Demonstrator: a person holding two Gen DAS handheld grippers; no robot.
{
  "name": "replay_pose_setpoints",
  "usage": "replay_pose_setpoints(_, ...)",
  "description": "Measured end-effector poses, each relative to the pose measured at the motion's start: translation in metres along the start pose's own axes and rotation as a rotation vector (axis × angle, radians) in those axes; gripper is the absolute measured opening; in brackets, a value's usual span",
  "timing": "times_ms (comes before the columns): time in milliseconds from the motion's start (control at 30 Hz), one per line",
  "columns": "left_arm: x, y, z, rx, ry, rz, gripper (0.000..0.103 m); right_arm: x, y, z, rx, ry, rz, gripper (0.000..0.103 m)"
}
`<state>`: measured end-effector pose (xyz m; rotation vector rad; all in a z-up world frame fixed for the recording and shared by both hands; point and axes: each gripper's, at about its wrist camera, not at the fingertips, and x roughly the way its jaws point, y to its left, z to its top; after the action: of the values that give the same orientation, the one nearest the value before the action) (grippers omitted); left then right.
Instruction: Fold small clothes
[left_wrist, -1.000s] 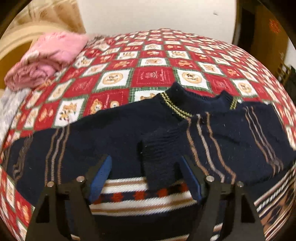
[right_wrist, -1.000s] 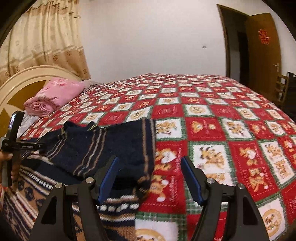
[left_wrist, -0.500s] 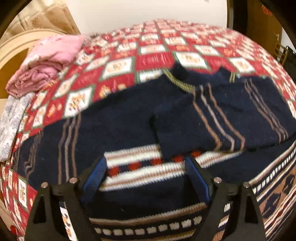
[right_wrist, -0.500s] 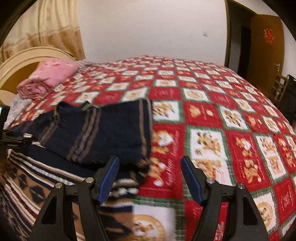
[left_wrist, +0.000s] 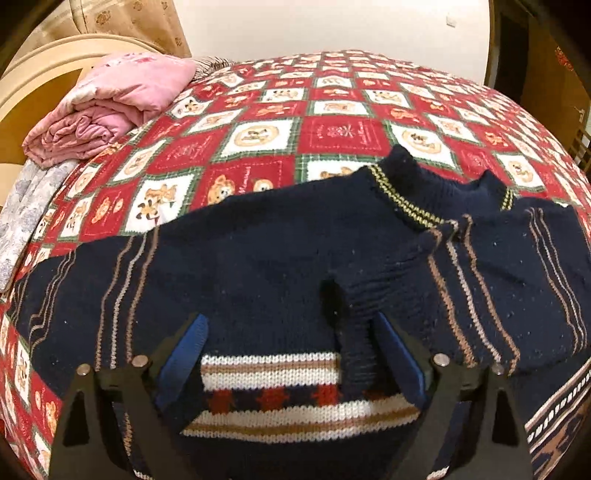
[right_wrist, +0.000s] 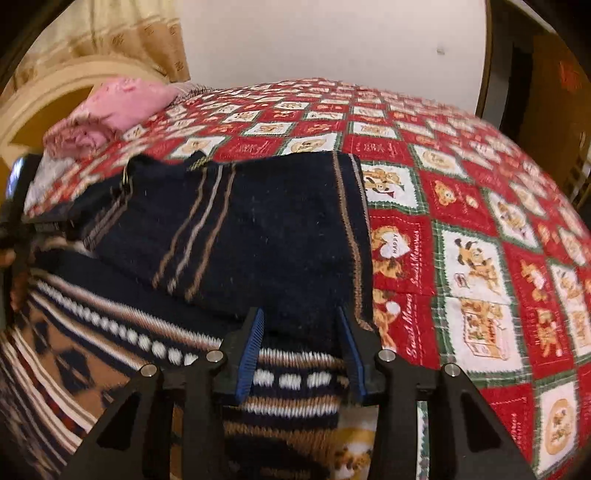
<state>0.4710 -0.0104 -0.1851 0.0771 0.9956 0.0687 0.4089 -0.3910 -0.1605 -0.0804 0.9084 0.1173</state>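
A navy knitted sweater with tan stripes and a patterned hem lies flat on the red patchwork bedspread. One sleeve is folded across the chest. Its cuff ends between the fingers of my left gripper, which is open and still widening, the pads clear of the knit. In the right wrist view the sweater's folded side reaches to the bedspread. My right gripper hangs low over that fold's near corner. Its jaws are closing with navy fabric between the blue pads, which do not pinch it.
A folded pink quilt and a grey patterned cloth lie at the bed's far left by the cream headboard. A curtain hangs behind. A dark doorway and wooden door stand to the right.
My left gripper has spread wider and stayed over the sleeve cuff. My right gripper has come down and left onto the sweater's folded edge, and its jaws have narrowed.
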Motion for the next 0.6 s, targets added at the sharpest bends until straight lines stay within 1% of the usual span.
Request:
replay_pose_setpoints(100, -0.003, 0.007, 0.002, -0.031, 0.014, -0.032, 0.096, -0.002, 0.005, 0.002, -0.013, 0.009, -0.032, 0.043)
replay_pose_setpoints(167, -0.011, 0.012, 0.001, -0.030, 0.001, -0.037, 0.095, -0.007, 0.008, 0.004, -0.012, 0.007, -0.055, 0.043)
replay_pose_setpoints(200, -0.015, 0.014, 0.001, -0.028, -0.007, -0.036, 0.095, -0.014, 0.010, 0.006, 0.000, -0.015, -0.047, 0.043)
replay_pose_setpoints(267, -0.020, 0.023, -0.004, -0.017, -0.028, -0.025, 0.096, -0.026, 0.013, 0.006, 0.031, -0.058, 0.011, 0.043)
replay_pose_setpoints(300, -0.019, 0.027, -0.006, -0.015, -0.026, -0.017, 0.098, -0.025, 0.017, 0.006, 0.027, -0.056, 0.015, 0.045)
replay_pose_setpoints(333, -0.017, 0.033, -0.009, -0.015, -0.015, -0.010, 0.098, -0.020, 0.023, 0.005, 0.010, -0.031, 0.001, 0.045)
replay_pose_setpoints(367, -0.013, 0.037, -0.013, -0.019, 0.002, -0.010, 0.098, -0.006, 0.030, 0.001, -0.015, 0.037, -0.016, 0.045)
replay_pose_setpoints(400, -0.010, 0.042, -0.017, -0.029, 0.020, -0.013, 0.098, 0.004, 0.033, -0.003, -0.022, 0.080, -0.023, 0.045)
replay_pose_setpoints(433, -0.009, 0.048, -0.021, -0.048, 0.031, -0.019, 0.098, 0.004, 0.036, -0.005, -0.029, 0.068, -0.039, 0.045)
replay_pose_setpoints(500, -0.014, 0.060, -0.027, -0.089, 0.021, -0.058, 0.098, -0.003, 0.039, -0.003, -0.027, 0.062, -0.057, 0.045)
replay_pose_setpoints(567, -0.022, 0.072, -0.032, -0.101, -0.004, -0.072, 0.098, -0.015, 0.041, -0.002, -0.008, 0.026, -0.036, 0.045)
replay_pose_setpoints(600, -0.027, 0.079, -0.035, -0.105, -0.017, -0.070, 0.098, -0.019, 0.044, -0.003, -0.010, 0.013, -0.028, 0.048)
